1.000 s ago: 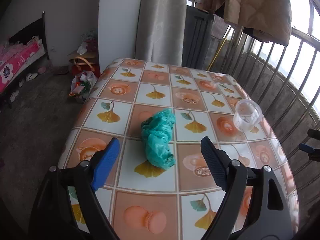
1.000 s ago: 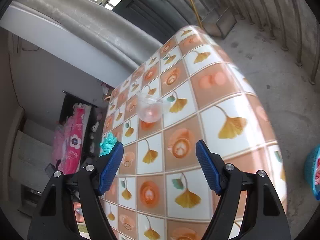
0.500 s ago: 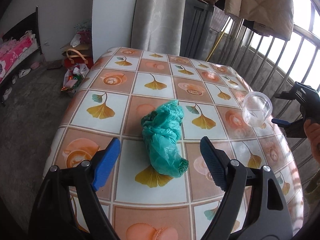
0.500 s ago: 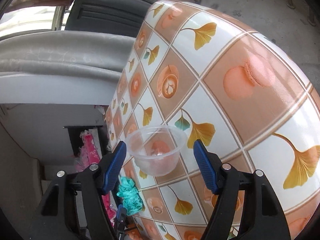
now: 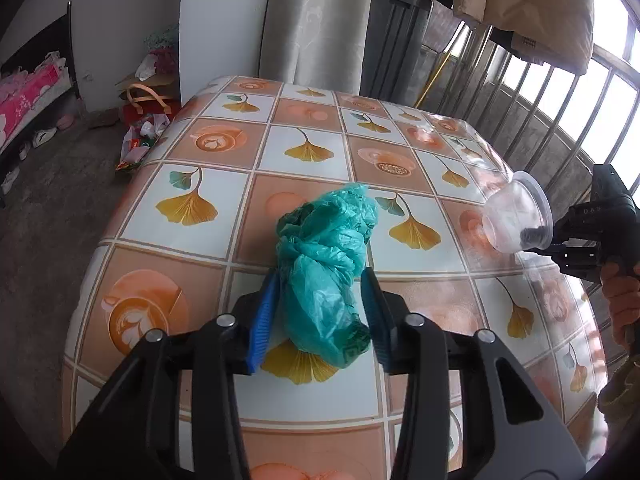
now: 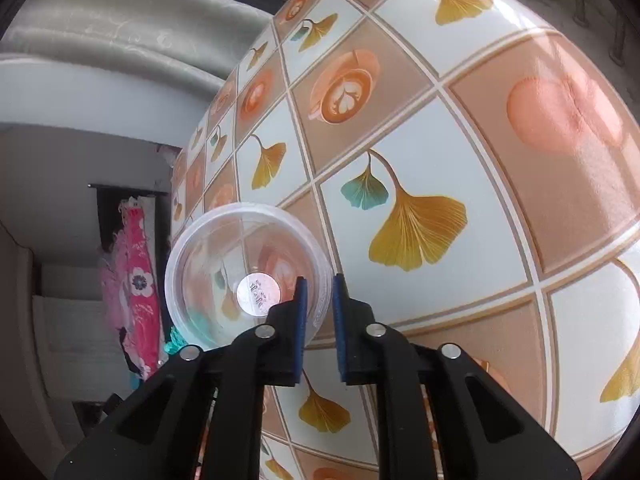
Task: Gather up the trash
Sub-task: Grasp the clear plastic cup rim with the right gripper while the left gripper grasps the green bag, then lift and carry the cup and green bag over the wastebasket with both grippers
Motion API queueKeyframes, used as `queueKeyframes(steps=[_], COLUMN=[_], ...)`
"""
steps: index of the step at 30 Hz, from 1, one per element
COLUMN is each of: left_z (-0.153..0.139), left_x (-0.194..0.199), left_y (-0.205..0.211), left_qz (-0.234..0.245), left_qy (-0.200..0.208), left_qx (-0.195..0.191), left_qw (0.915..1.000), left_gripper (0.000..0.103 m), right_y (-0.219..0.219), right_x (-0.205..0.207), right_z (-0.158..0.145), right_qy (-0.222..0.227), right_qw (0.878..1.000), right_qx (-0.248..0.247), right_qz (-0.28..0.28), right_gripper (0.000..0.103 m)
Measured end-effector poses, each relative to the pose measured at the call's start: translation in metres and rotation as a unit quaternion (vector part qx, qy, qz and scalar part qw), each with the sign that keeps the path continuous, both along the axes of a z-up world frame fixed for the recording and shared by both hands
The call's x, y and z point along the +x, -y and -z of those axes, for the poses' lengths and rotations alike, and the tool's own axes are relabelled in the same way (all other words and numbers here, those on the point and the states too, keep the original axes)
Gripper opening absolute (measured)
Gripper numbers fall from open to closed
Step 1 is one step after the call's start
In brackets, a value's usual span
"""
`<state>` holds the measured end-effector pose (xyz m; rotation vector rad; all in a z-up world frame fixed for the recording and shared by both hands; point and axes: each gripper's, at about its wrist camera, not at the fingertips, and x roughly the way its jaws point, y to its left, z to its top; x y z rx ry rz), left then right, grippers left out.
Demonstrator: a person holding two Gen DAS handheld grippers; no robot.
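A crumpled teal plastic bag [image 5: 324, 248] lies in the middle of the tiled-pattern table [image 5: 304, 148]. My left gripper [image 5: 320, 276] straddles its near half, and its jaws are closing with both blue pads against the bag's sides. At the table's right edge a clear plastic cup [image 5: 516, 216] is tipped on its side. My right gripper [image 5: 560, 244], held by a person's hand [image 5: 620, 292], pinches the cup. In the right wrist view the right gripper [image 6: 320, 280] is shut on the rim wall of the cup [image 6: 240, 272], one pad inside and one outside.
A metal railing [image 5: 560, 120] runs close along the table's right side, with a quilted jacket [image 5: 520, 8] hung over it. A grey curtain [image 5: 312, 20] stands behind the table. Bags and wrappers [image 5: 140, 144] lie on the floor at the left.
Both grippers went from wide open to closed: the left on the teal bag, the right on the cup's rim. The right gripper came in to the cup, which has tipped onto its side.
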<state>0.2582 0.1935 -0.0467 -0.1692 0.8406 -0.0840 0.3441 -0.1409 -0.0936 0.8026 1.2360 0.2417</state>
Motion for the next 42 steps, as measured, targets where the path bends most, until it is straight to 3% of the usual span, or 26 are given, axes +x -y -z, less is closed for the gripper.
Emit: queueKeyframes(steps=[7, 11, 19, 26, 30, 34, 37, 42], left_z=[-0.005, -0.015, -0.032, -0.025, -0.02, -0.013, -0.009, -0.005], left_x=[-0.005, -0.019, -0.079, -0.134, -0.158, -0.164, -0.165, -0.165], left_y=[0.007, 0.017, 0.057, 0.097, 0.11, 0.119, 0.127, 0.141], left_qz=[0.011, 0.035, 0.107, 0.165, 0.175, 0.182, 0.185, 0.187], left_qy=[0.006, 0.009, 0.006, -0.029, -0.041, -0.066, -0.067, -0.057], left_qx=[-0.01, -0.036, -0.077, -0.088, -0.085, -0.082, -0.053, -0.004], left_qw=[0.9999, 0.9987, 0.9912, 0.9819, 0.9801, 0.9777, 0.979, 0.9807], left_gripper=[0.025, 0.022, 0.022, 0.022, 0.023, 0.03, 0.045, 0.05], right_y=[-0.007, -0.008, 0.014, 0.05, 0.06, 0.059, 0.056, 0.054], right_x=[-0.011, -0.033, -0.118, -0.198, -0.232, -0.249, -0.251, -0.251], right_z=[-0.028, -0.046, -0.064, -0.065, -0.061, -0.056, -0.054, -0.051], right_qy=[0.052, 0.079, 0.107, 0.111, 0.107, 0.099, 0.099, 0.101], right_qw=[0.996, 0.992, 0.99, 0.992, 0.993, 0.991, 0.99, 0.99], right_qx=[-0.051, -0.071, -0.066, -0.049, -0.055, -0.088, -0.104, -0.102], right_qz=[-0.04, -0.062, -0.07, -0.032, -0.018, -0.016, -0.012, -0.013], right_gripper=[0.007, 0.006, 0.006, 0.006, 0.006, 0.006, 0.007, 0.007])
